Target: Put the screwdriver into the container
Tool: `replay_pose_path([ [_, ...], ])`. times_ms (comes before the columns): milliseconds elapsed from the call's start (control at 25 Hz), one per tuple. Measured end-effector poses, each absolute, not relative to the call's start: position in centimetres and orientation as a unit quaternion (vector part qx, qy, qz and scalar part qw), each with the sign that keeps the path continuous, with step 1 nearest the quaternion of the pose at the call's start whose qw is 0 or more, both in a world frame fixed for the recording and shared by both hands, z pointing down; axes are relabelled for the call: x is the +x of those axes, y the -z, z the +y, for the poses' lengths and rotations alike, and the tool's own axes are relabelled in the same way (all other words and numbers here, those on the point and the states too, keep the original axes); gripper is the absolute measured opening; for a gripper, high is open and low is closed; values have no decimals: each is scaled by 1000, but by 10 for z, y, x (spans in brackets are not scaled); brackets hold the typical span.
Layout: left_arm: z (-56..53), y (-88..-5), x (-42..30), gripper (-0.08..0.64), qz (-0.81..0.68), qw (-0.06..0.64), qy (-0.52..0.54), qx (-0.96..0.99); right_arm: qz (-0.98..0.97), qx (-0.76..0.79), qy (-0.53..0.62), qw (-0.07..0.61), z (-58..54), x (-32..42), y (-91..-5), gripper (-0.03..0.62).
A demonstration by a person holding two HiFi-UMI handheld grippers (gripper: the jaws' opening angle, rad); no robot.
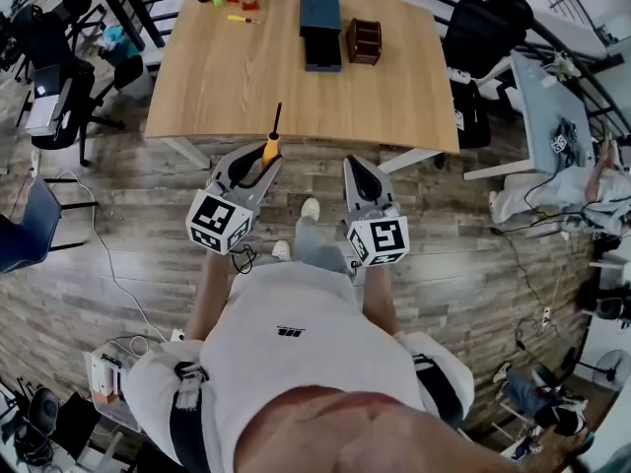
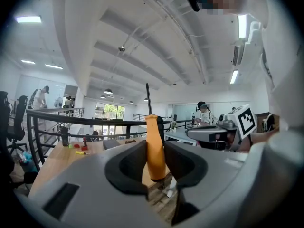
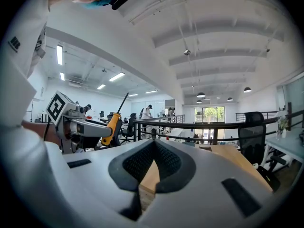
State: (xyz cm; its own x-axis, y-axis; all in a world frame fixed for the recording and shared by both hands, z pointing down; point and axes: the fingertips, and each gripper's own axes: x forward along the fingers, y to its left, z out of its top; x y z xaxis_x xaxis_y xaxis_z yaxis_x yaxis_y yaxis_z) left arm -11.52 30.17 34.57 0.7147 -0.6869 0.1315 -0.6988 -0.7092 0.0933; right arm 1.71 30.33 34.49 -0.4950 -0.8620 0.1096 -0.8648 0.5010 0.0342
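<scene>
A: What is in front of the person?

B: The table (image 1: 296,87), which is wide, wooden and well ahead of both grippers. Toward its far edge stands a dark box (image 1: 320,28). Just beside that is a smaller brown container (image 1: 363,40) with open compartments. I take the brown one for the target, but I can't be sure.

A: And the 2 grippers?

B: Both hang short of the table's near edge. The right gripper (image 3: 153,144) has its jaws together at the tips, with nothing between them. The left gripper (image 1: 260,168) has its jaws clamped on the screwdriver (image 2: 154,146).

A: Where exactly is it held?

B: On the orange handle, about midway, with the butt end poking out below the pads. The thin dark shaft points up and away from the jaws.

A: How will it handle?

B: It looks light and stiff, so weight should be no trouble. The handle looks smooth and rounded, so I'd expect it to swivel between 2 flat pads if bumped. The long shaft gives any knock some leverage.

A: What is the best place to hold it?

B: The thick part of the handle, as it is held now. The shaft is too thin and would probably roll. To drop it into a compartment, it may need tipping over first.
</scene>
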Motion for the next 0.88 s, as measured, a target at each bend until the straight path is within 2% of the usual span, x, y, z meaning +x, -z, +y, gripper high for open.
replay_pose_path([
  [880, 154, -344, -85, 123, -416, 72, -45, 905, -888, 457, -13, 45, 142, 43, -340, -6],
])
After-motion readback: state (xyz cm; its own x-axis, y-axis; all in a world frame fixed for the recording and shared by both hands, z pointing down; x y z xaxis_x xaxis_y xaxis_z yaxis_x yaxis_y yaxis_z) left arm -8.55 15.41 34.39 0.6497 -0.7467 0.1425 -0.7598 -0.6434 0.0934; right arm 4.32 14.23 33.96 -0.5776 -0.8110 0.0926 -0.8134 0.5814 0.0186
